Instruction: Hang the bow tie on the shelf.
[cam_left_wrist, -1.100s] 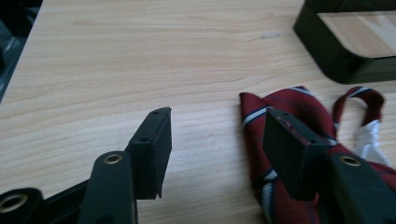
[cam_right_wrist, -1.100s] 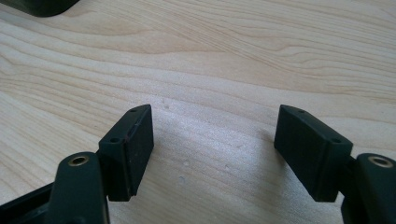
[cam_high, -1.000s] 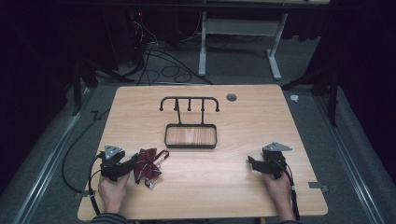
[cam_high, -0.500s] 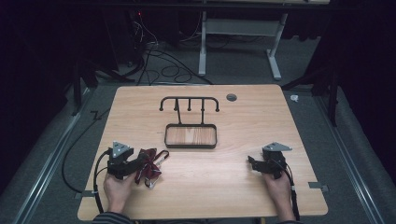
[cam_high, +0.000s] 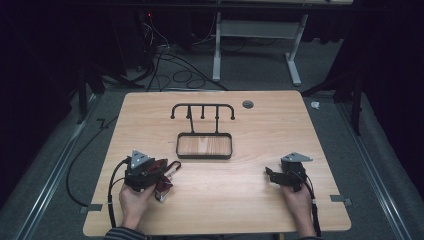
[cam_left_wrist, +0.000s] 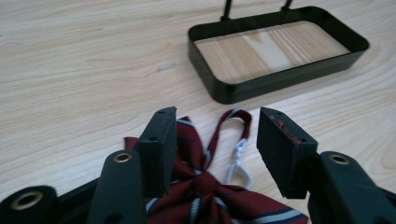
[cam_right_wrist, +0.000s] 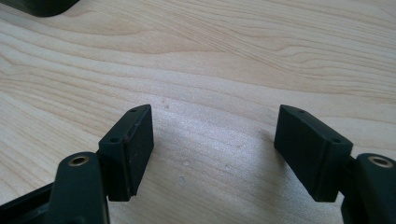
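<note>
A dark red bow tie with blue and white stripes (cam_left_wrist: 205, 196) lies on the wooden table (cam_high: 250, 195) at the front left. Its strap loop and a white metal clasp (cam_left_wrist: 236, 163) stretch toward the tray. My left gripper (cam_left_wrist: 217, 140) hovers right over the bow tie (cam_high: 162, 175), open, with its jaws on either side of the cloth and strap. In the high view the left gripper (cam_high: 161, 172) covers most of the tie. My right gripper (cam_high: 270, 175) rests at the front right, open, with bare wood between its jaws (cam_right_wrist: 212, 135).
A black metal tray with a wooden bottom (cam_high: 204, 146) sits mid-table, and a black hook rack (cam_high: 202, 111) rises behind it. A round grommet (cam_high: 247, 104) is near the far edge. Cables trail off the left side of the table.
My left gripper has moved over the bow tie, which now lies mostly beneath it. The right gripper has stayed in place.
</note>
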